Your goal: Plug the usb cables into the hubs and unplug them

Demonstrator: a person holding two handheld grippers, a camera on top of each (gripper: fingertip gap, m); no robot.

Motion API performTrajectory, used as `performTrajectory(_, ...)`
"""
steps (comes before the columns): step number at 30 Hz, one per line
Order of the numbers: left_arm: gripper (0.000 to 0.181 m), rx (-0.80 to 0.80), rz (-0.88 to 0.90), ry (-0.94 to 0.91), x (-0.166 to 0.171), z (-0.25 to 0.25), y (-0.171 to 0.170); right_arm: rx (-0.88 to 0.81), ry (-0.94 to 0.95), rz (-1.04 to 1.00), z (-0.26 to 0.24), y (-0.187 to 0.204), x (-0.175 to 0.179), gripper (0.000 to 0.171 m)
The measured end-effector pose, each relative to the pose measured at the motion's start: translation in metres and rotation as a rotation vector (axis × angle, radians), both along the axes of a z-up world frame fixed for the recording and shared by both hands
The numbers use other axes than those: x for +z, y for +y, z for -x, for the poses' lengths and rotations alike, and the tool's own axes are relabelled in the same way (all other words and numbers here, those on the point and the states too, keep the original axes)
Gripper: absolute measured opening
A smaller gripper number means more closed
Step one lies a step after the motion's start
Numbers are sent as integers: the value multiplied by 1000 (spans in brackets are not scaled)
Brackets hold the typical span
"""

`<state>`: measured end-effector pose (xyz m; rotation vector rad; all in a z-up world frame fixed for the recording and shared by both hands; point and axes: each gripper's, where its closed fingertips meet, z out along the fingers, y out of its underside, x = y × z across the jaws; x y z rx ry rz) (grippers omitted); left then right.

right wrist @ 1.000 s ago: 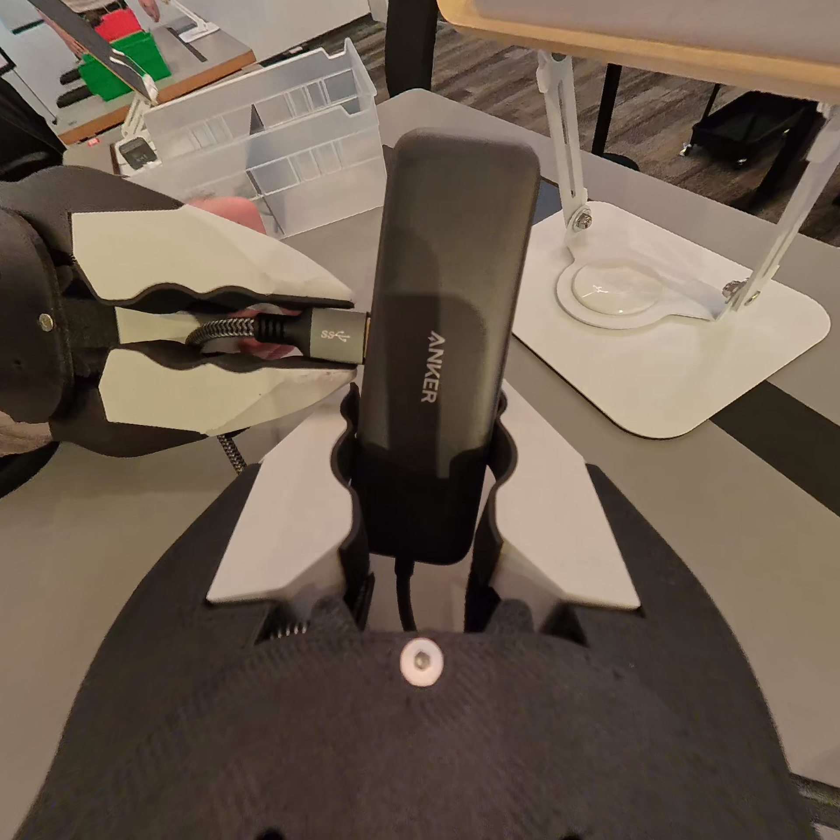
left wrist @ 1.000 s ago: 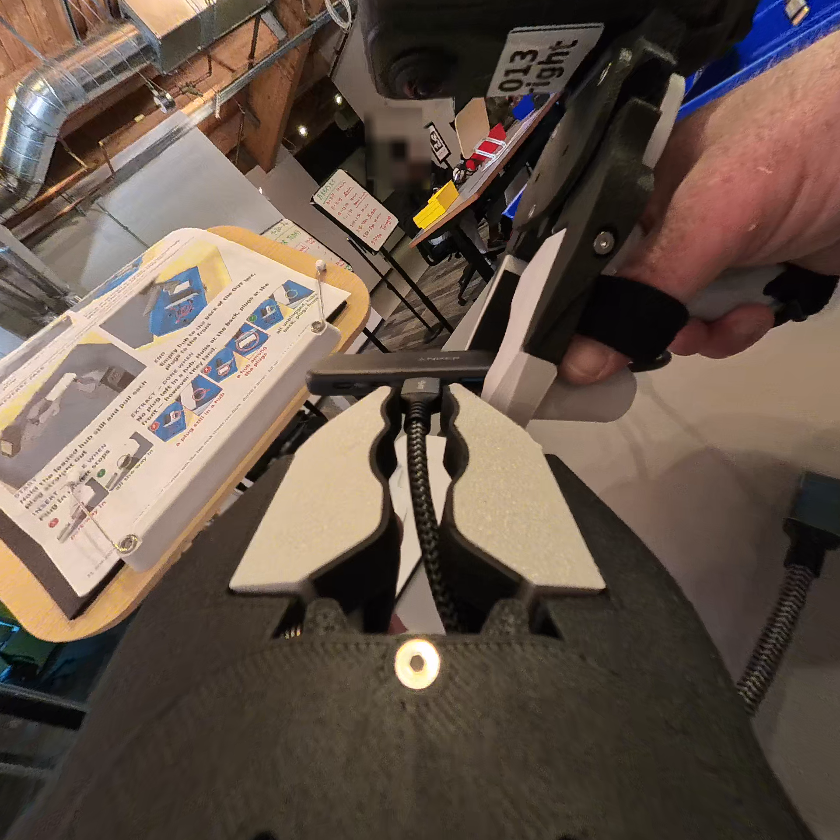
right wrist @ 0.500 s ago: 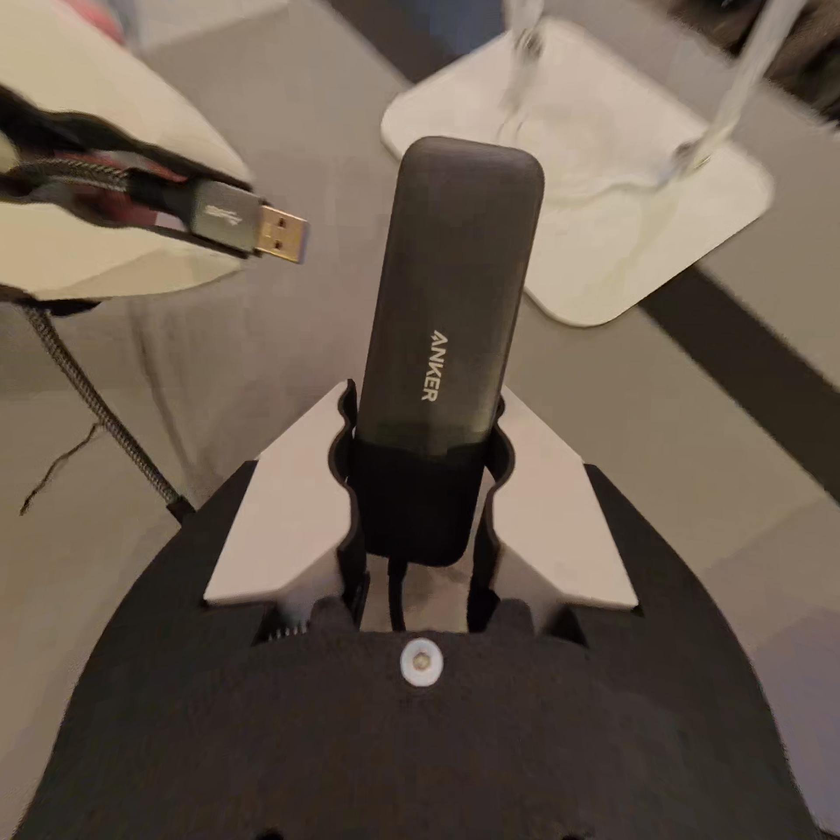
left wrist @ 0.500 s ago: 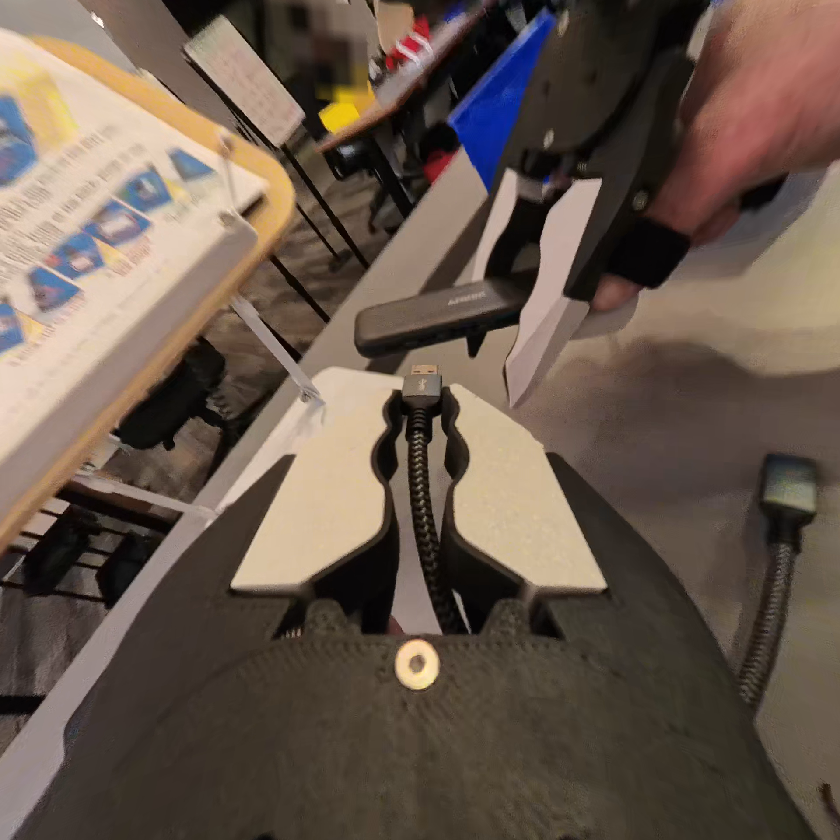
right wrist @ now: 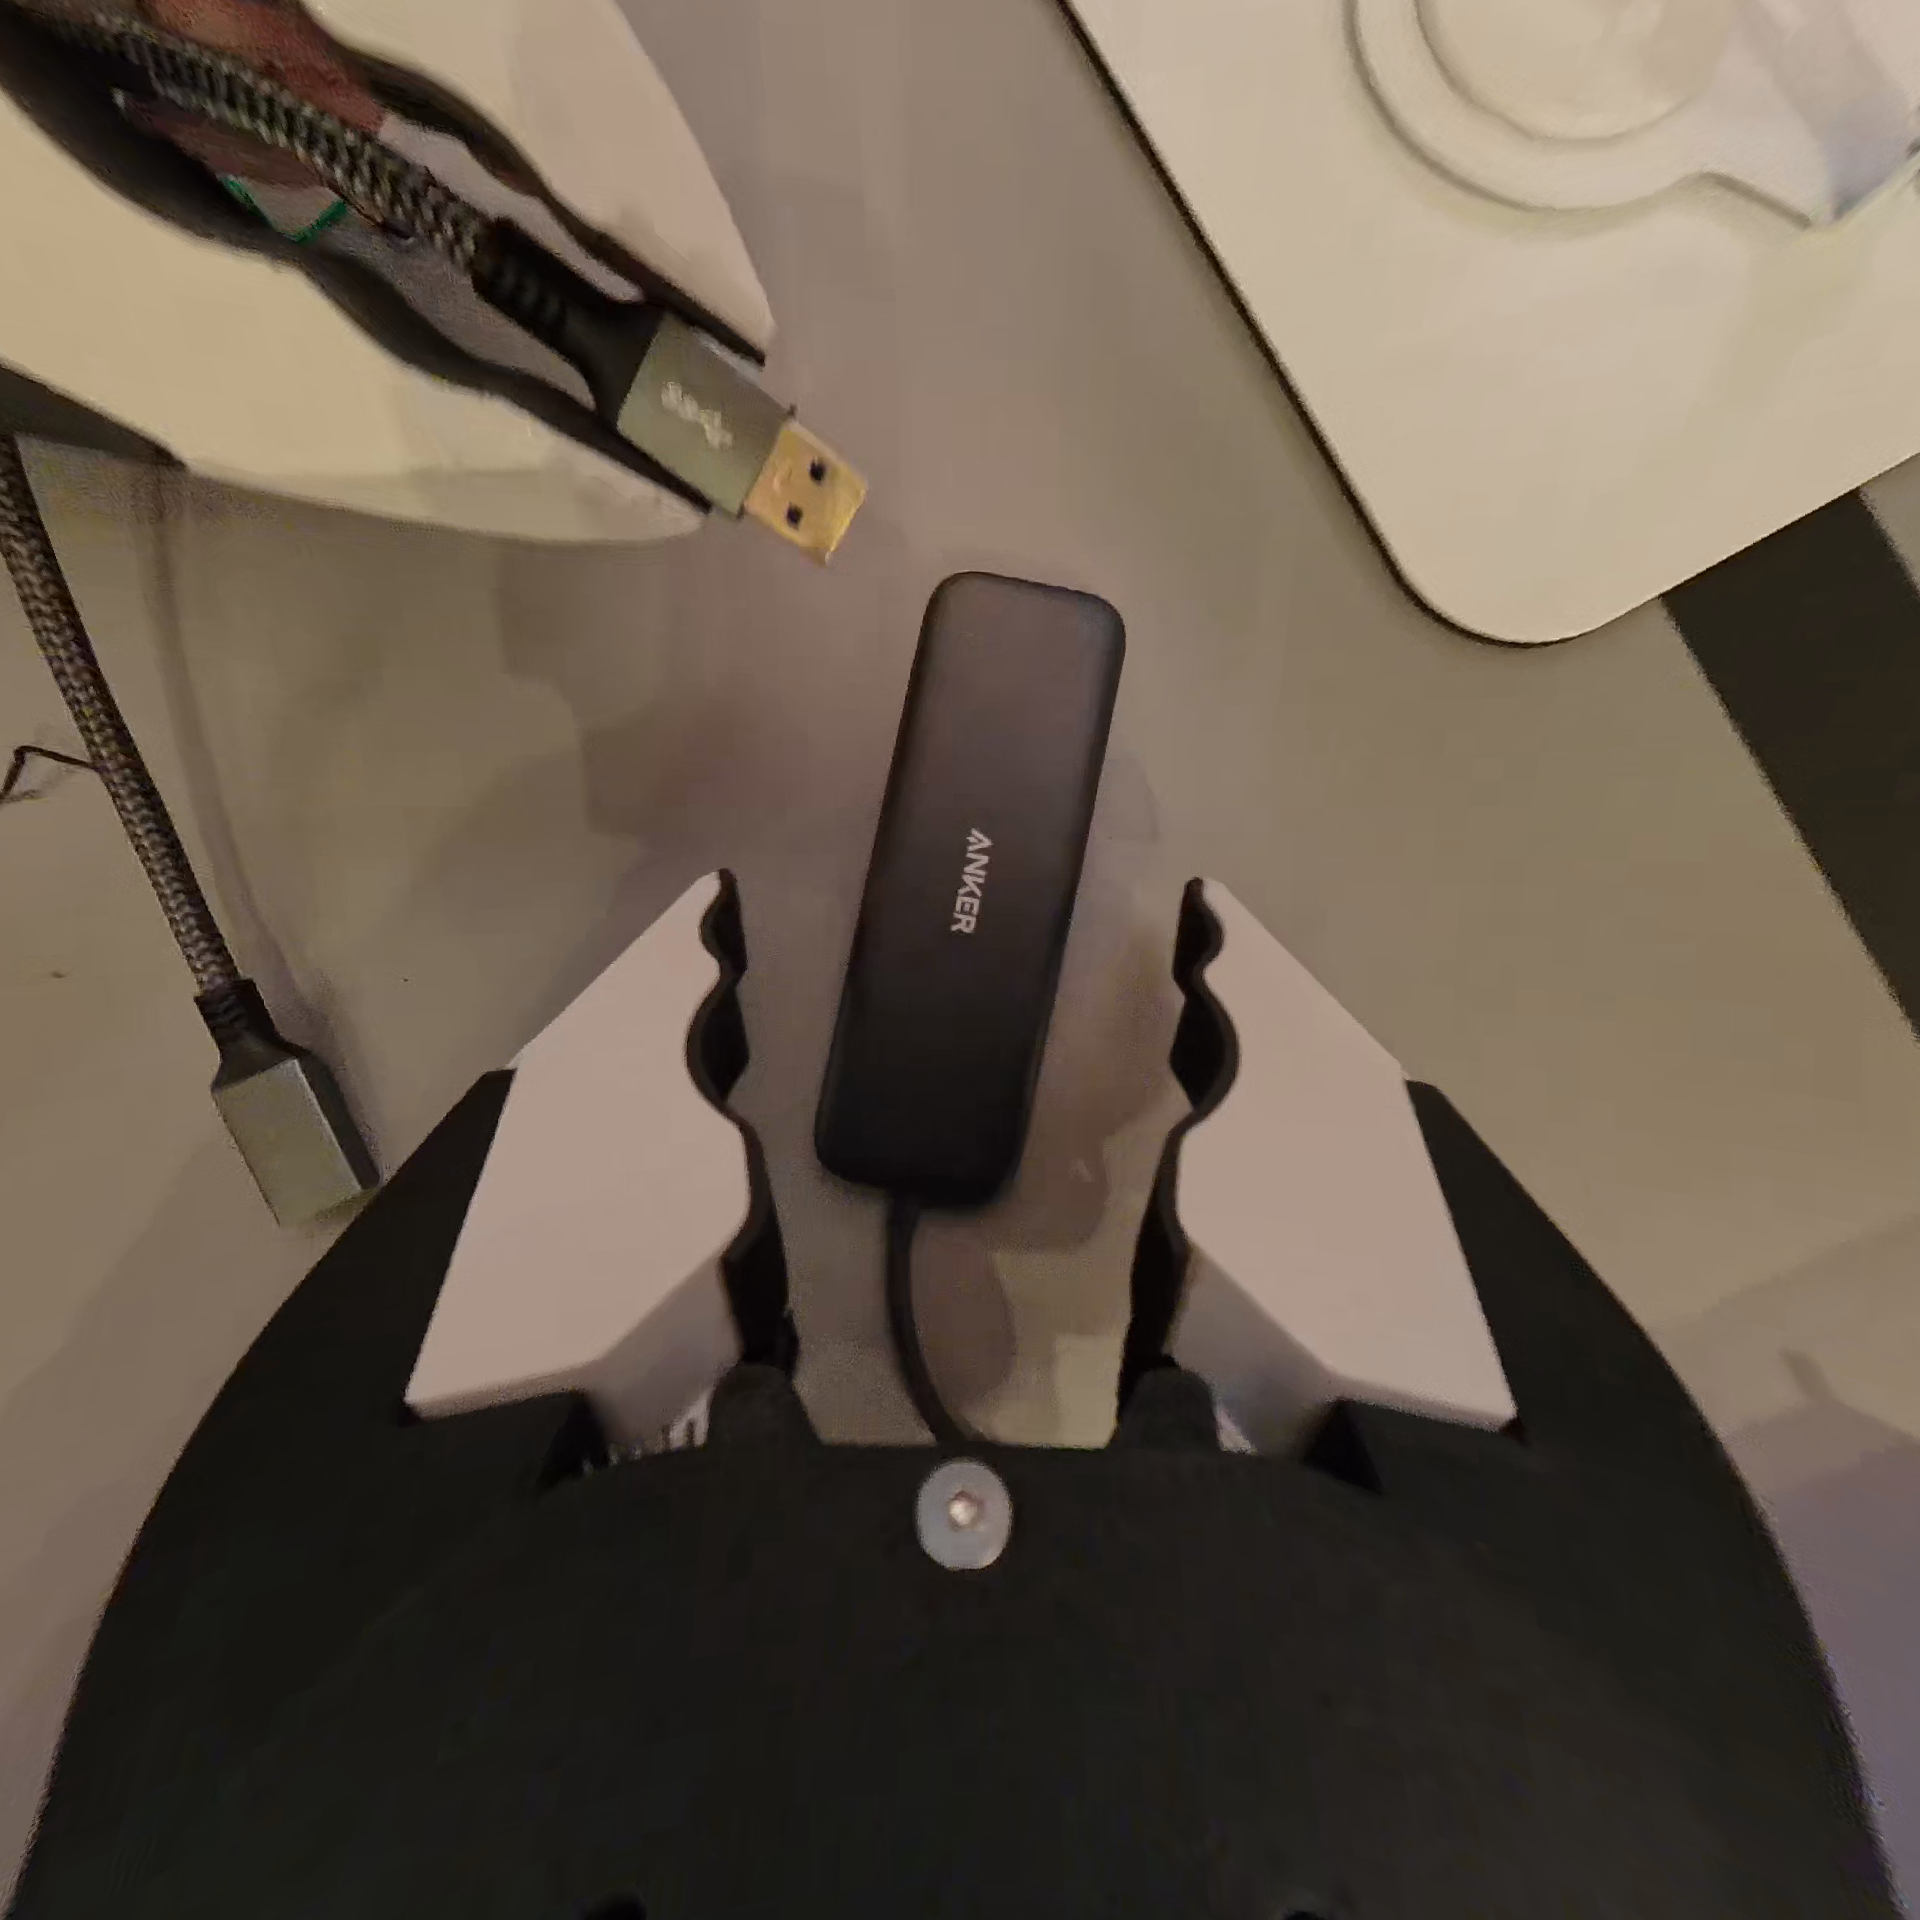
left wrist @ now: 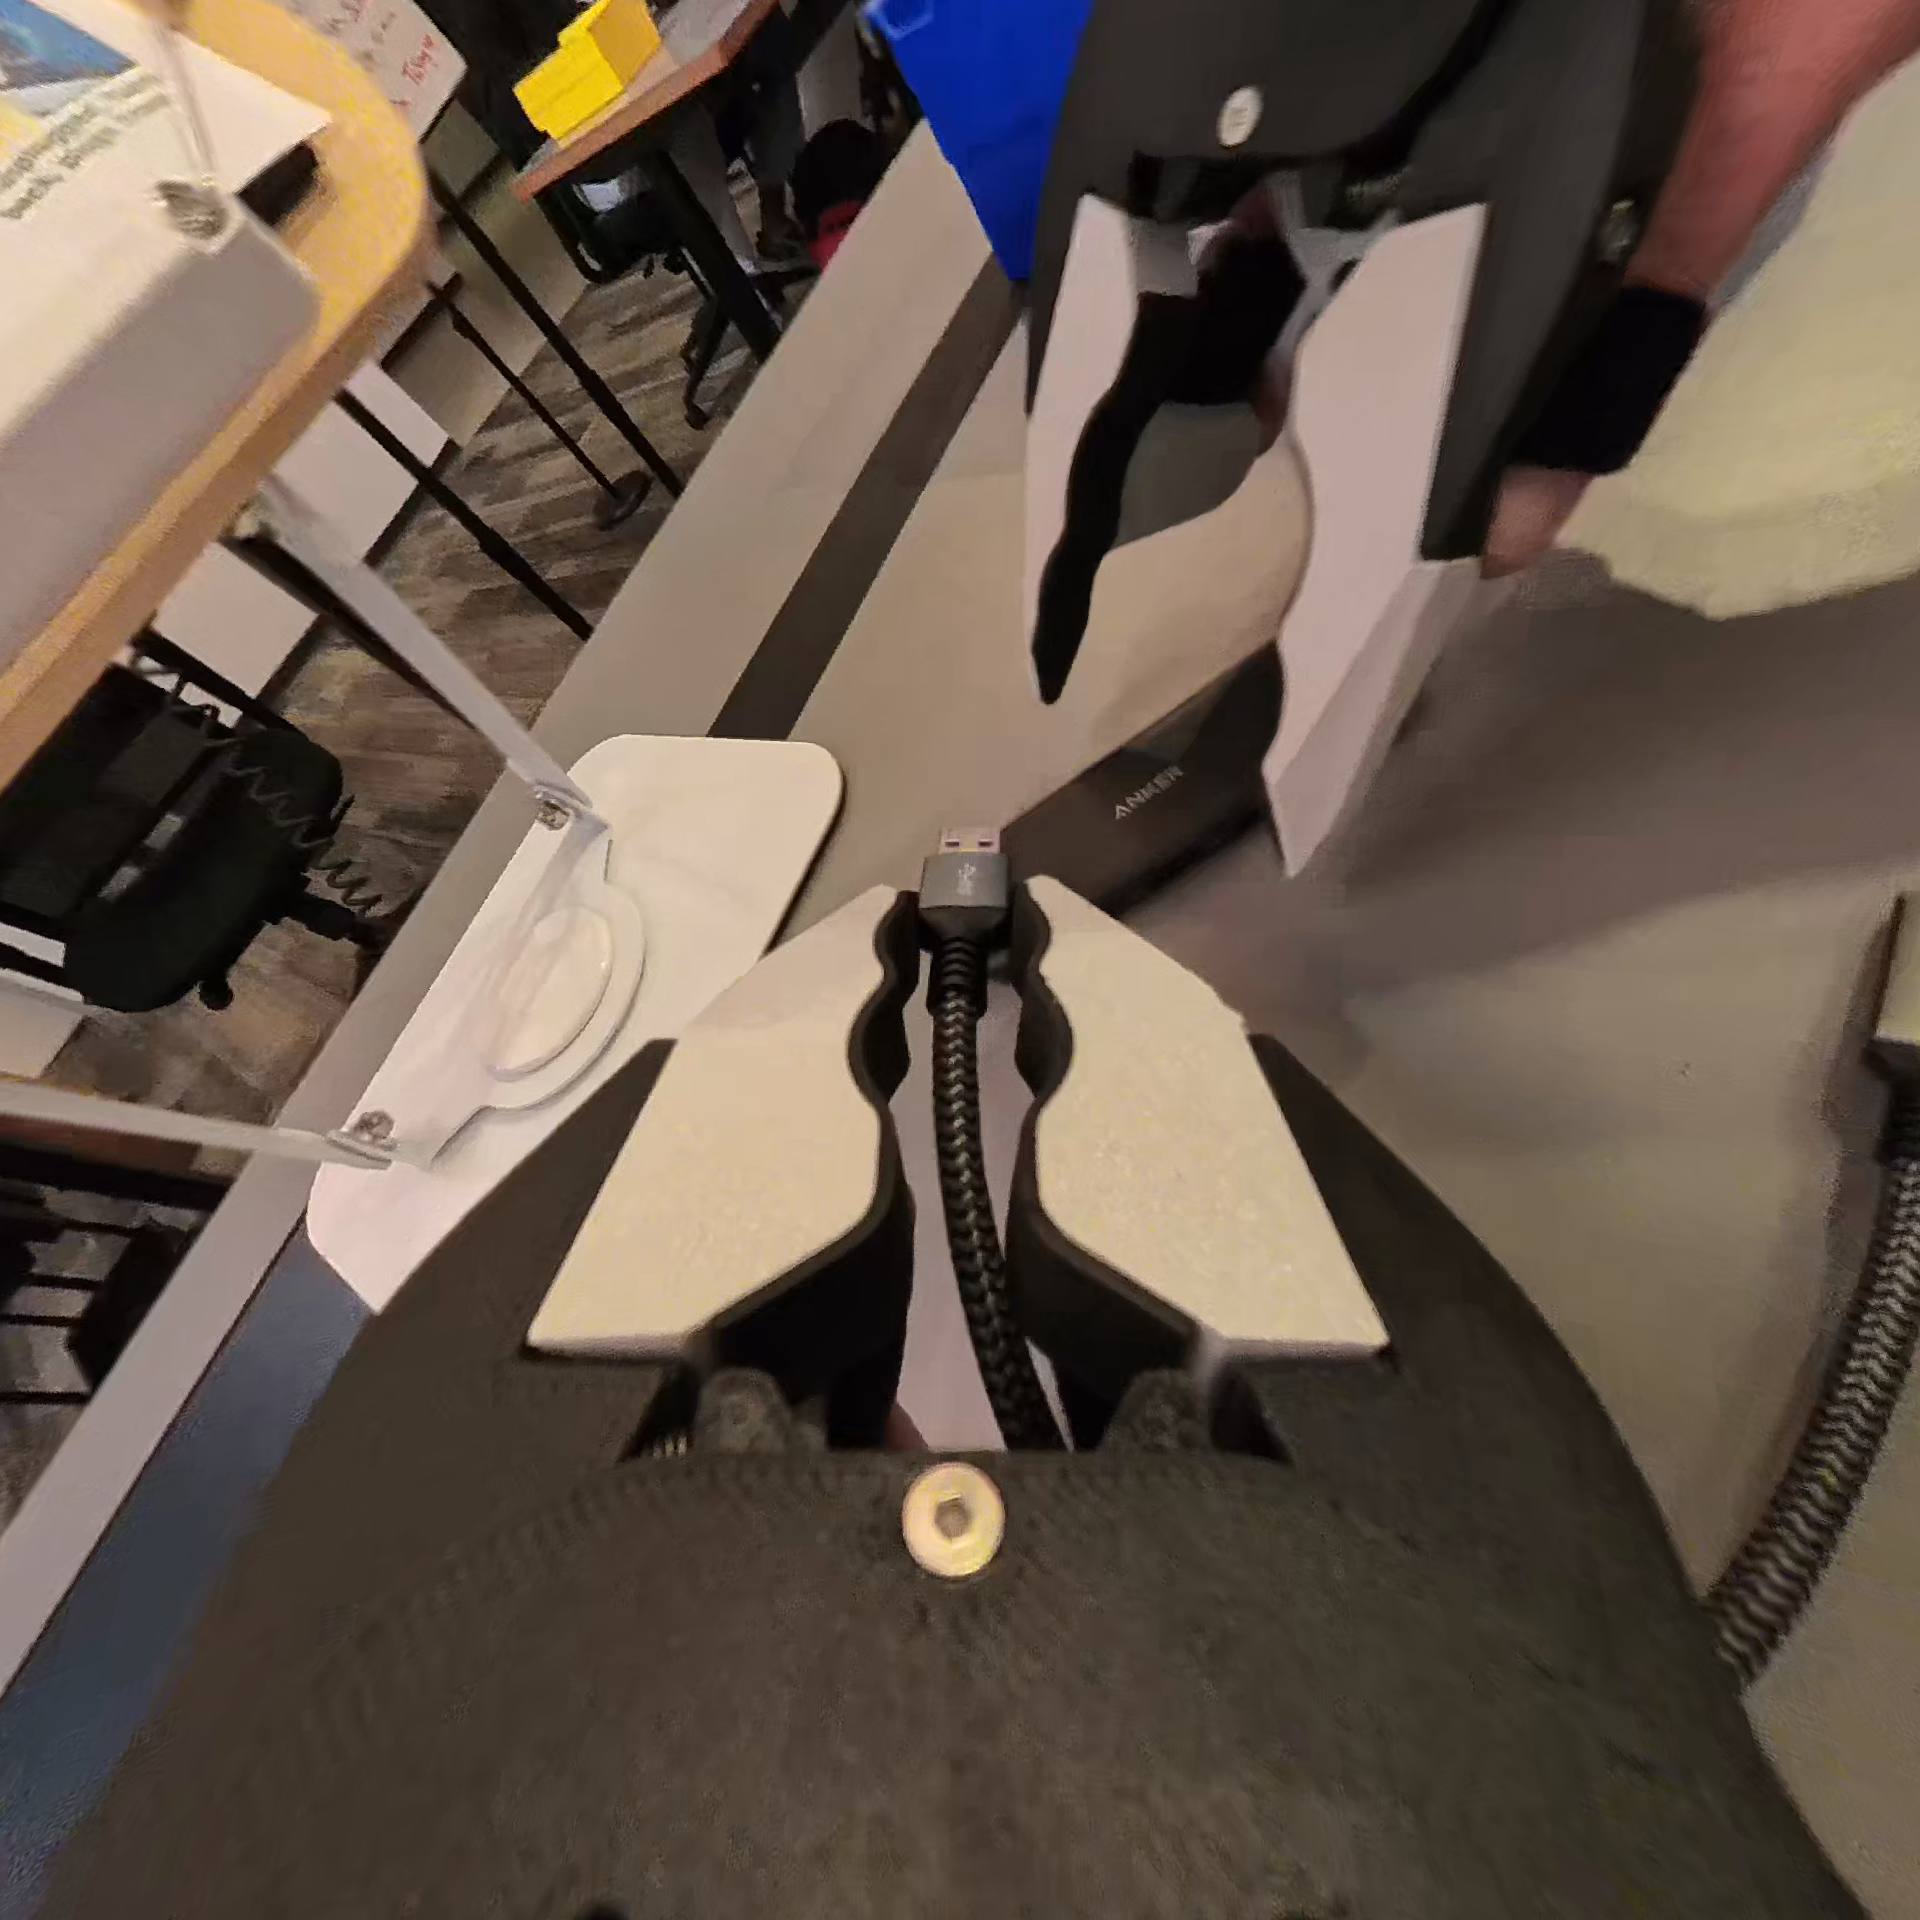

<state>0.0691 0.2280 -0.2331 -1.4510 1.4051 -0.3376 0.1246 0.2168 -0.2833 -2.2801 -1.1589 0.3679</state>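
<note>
Left gripper (left wrist: 961,904) clamped on the braided usb cable (left wrist: 966,1122), gold plug (right wrist: 805,499) bare in the air. Right gripper (right wrist: 956,925) spread wide, gripping nothing, with the dark hub (right wrist: 971,883) flat on the grey desk (right wrist: 1455,935) between its fingers. So the unplug step looks finished. Next move calls for setting the cable aside, or lining the plug up with a port again. The right wrist view alone shows the hub whole, with its thin lead; the left wrist view catches only one end of it. A second connector (right wrist: 291,1143) lies just beside.
</note>
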Motion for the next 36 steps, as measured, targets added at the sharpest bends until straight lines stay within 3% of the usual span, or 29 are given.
performTrajectory(3, 17, 41, 21, -18, 8, 8, 9, 71, -23, -124, 0, -1, 29, 83)
performTrajectory(6, 17, 78, 61, -36, 12, 15, 18, 338, 21, -151, 33, -46, 54, 66)
performTrajectory(8, 17, 112, 87, -51, 14, 20, 24, 482, 20, -122, 55, -74, 49, 58)
performTrajectory(12, 17, 155, 113, -67, 14, 27, 31, 586, -55, -33, 86, -95, 14, 55)
performTrajectory(14, 17, 180, 131, -80, 15, 29, 33, 601, -93, -24, 97, -96, -1, 50)
performTrajectory(17, 17, 188, 161, -96, 17, 30, 34, 621, -161, -88, 103, -91, -12, 4)
performTrajectory(21, 19, 161, 230, -157, 31, 32, 33, 611, -22, -142, 109, -87, 12, 2)
performTrajectory(26, 62, 31, 325, -441, 93, 44, 25, 542, 278, -173, 104, -78, 64, 2)
performTrajectory(30, 75, -40, 287, -592, 138, 64, 17, 494, 438, -219, 99, -72, 96, 2)
performTrajectory(36, 90, -98, 181, -622, 170, 73, 1, 412, 613, -286, 92, -60, 129, 2)
